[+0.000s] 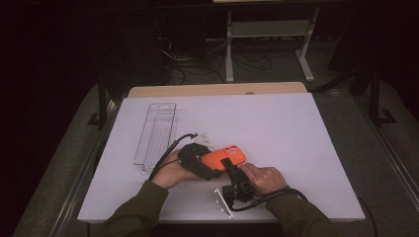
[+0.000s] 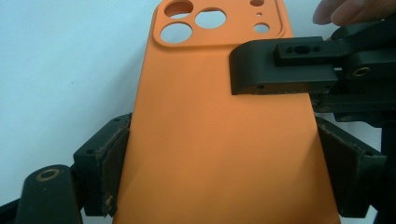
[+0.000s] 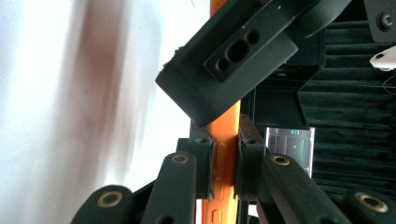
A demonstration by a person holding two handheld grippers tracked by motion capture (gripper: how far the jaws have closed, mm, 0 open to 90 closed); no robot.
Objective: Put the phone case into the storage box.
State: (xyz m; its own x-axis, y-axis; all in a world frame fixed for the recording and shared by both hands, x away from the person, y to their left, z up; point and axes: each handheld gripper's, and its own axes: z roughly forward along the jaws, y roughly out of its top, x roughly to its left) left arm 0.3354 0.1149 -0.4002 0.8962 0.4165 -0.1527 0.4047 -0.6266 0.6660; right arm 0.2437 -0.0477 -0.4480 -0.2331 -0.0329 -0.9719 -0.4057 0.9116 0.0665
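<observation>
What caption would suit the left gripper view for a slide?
Left hand-held gripper clamps an orange phone case across its width while the right hand-held gripper pinches its side edge.

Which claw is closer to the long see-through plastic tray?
The left. The left claw, gripping the orange phone case, sits just right of the clear plastic tray; the right claw reaches in from farther right, pinching the case's edge.

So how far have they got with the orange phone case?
The orange phone case is off the table, out of the clear plastic box lying empty at the left. Now the left gripper clamps its two long sides while the right gripper pinches one edge. What's left probably is fitting or setting it down; no phone is visible.
</observation>
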